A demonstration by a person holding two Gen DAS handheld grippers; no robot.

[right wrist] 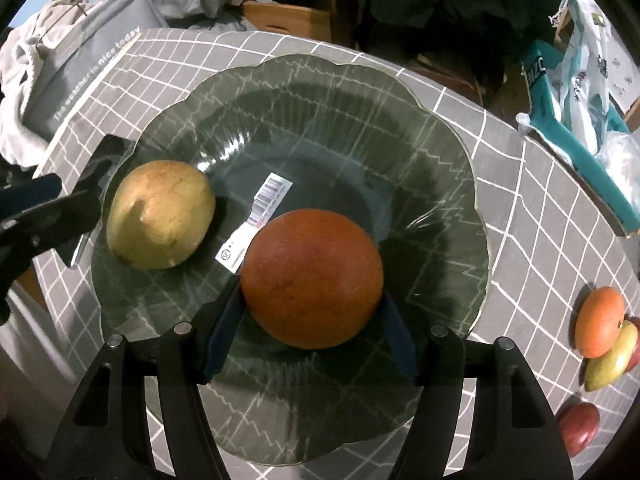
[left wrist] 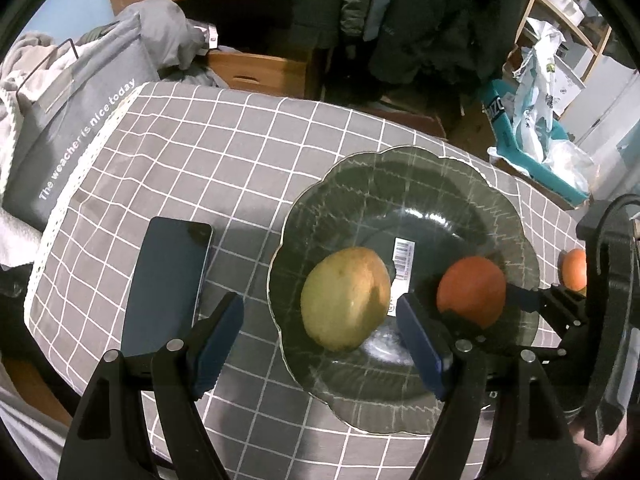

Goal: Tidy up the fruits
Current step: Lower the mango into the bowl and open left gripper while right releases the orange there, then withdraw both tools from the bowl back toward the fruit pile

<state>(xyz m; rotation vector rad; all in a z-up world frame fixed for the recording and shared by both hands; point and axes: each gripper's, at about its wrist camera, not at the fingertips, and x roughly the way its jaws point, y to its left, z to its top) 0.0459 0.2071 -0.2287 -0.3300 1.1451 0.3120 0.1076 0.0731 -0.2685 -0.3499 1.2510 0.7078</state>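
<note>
A dark glass plate [left wrist: 432, 184] [right wrist: 320, 92] with a scalloped rim lies on the grey checked tablecloth. A yellow-green pear [left wrist: 345, 299] [right wrist: 160, 216] rests in it. My left gripper [left wrist: 320, 344] is open just above the pear, which lies between and beyond its fingers. My right gripper [right wrist: 312, 320] is shut on an orange [right wrist: 313, 278] [left wrist: 471, 291] and holds it over the plate, right of the pear. The right gripper [left wrist: 532, 300] shows at the left wrist view's right edge.
A dark phone [left wrist: 166, 280] lies left of the plate. Another orange [right wrist: 600, 322] [left wrist: 575, 269], a mango [right wrist: 610, 358] and a red apple [right wrist: 578, 426] lie on the cloth to the right. A grey bag [left wrist: 76, 132] and a teal box [right wrist: 580, 128] stand beyond the table edges.
</note>
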